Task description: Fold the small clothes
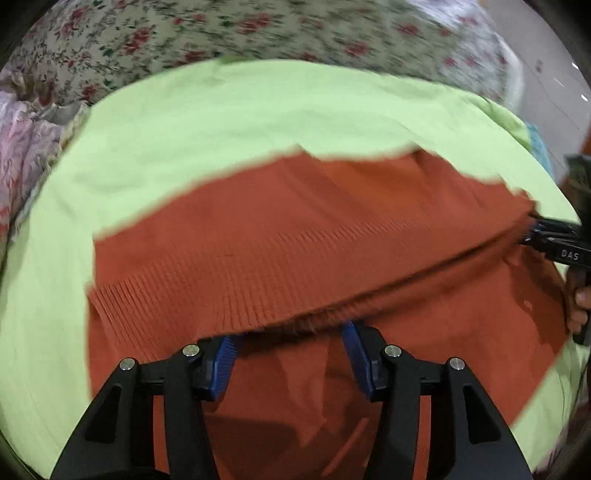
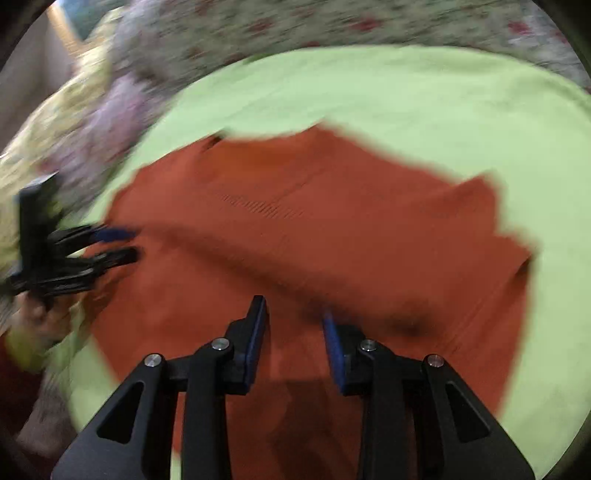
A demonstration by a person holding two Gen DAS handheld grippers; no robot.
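Note:
A rust-orange knitted garment (image 1: 295, 236) lies on a light green cloth (image 1: 221, 122), with its ribbed hem folded over towards me. It also shows in the right wrist view (image 2: 314, 221), blurred. My left gripper (image 1: 290, 336) is open, its blue-padded fingers (image 1: 221, 365) at the folded edge, tips partly under the fold. My right gripper (image 2: 293, 314) is open over the garment's near part. The right gripper shows at the garment's right edge in the left wrist view (image 1: 532, 236). The left gripper shows at the garment's left edge in the right wrist view (image 2: 129, 243).
A floral bedspread (image 1: 221, 29) lies beyond the green cloth (image 2: 406, 92). Pink and yellow patterned fabric (image 1: 22, 155) is piled at the left. A grey floor (image 1: 554, 85) shows at the far right.

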